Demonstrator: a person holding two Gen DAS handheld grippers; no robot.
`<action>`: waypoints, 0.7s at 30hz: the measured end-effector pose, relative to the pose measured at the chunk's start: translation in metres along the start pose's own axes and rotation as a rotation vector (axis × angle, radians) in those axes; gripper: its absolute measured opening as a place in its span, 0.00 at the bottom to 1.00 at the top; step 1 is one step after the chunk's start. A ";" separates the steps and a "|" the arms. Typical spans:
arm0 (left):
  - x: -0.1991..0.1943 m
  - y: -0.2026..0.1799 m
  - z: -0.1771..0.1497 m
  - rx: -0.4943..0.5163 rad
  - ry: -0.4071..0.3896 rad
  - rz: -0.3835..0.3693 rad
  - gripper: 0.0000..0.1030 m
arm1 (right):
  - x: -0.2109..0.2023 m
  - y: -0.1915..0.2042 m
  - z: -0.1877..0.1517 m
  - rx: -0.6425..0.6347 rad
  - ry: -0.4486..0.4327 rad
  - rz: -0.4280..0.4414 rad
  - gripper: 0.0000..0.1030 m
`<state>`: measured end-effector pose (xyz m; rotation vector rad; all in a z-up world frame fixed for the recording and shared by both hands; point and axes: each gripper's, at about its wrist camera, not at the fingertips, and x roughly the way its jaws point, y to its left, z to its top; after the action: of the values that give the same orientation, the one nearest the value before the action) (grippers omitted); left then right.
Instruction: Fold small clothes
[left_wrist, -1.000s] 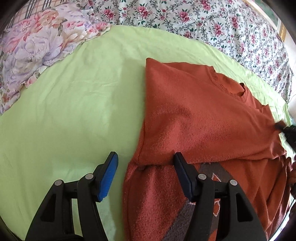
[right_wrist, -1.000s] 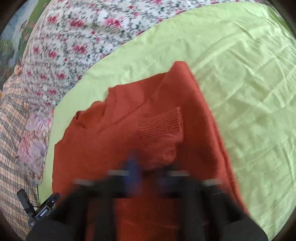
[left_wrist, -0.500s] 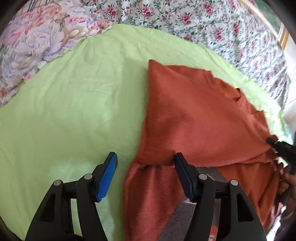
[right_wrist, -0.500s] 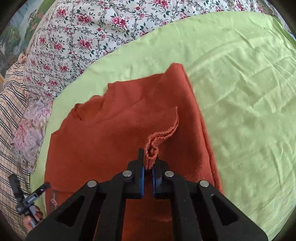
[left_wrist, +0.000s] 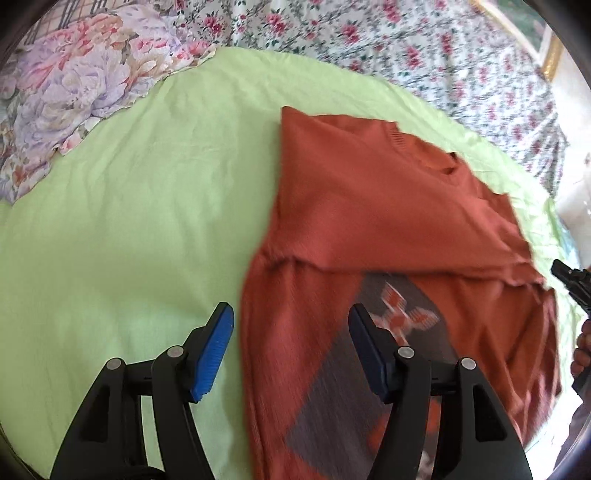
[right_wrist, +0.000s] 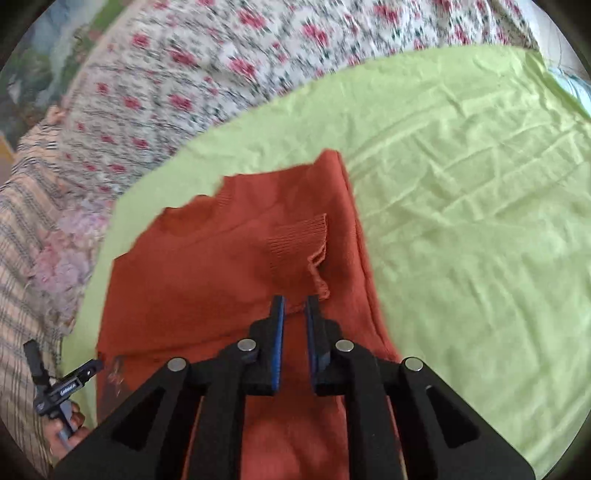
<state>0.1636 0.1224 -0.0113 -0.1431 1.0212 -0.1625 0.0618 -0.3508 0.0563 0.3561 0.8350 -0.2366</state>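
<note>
A rust-orange knit sweater (left_wrist: 369, 206) lies partly folded on a lime-green sheet (left_wrist: 129, 221). A grey panel with an orange motif (left_wrist: 399, 314) shows on its lower part. My left gripper (left_wrist: 290, 343) is open and empty, straddling the sweater's left edge. In the right wrist view the sweater (right_wrist: 207, 280) has a ribbed sleeve cuff (right_wrist: 299, 240) laid across its top. My right gripper (right_wrist: 294, 314) hovers just behind the cuff; its jaws stand slightly apart and hold nothing.
Floral bedding (left_wrist: 424, 48) surrounds the green sheet, with a pastel flowered pillow (left_wrist: 74, 85) at the far left. A plaid cloth (right_wrist: 22, 258) lies at the left in the right wrist view. The other gripper shows at each view's edge (left_wrist: 572, 284) (right_wrist: 62, 387).
My right gripper let go of the sleeve cuff, which now lies flat on the sweater. My left gripper drew back, so the folded edge sits farther ahead and the grey panel shows.
</note>
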 end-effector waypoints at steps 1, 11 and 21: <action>-0.006 -0.001 -0.007 0.003 -0.002 -0.013 0.63 | -0.006 -0.001 -0.004 -0.014 0.008 0.010 0.31; -0.046 -0.001 -0.085 -0.015 0.080 -0.121 0.67 | -0.058 -0.035 -0.068 -0.101 0.084 0.025 0.49; -0.075 0.002 -0.172 -0.039 0.173 -0.249 0.75 | -0.064 -0.051 -0.108 -0.114 0.188 0.148 0.49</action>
<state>-0.0217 0.1323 -0.0373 -0.2955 1.1781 -0.3867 -0.0708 -0.3503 0.0270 0.3349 0.9977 -0.0178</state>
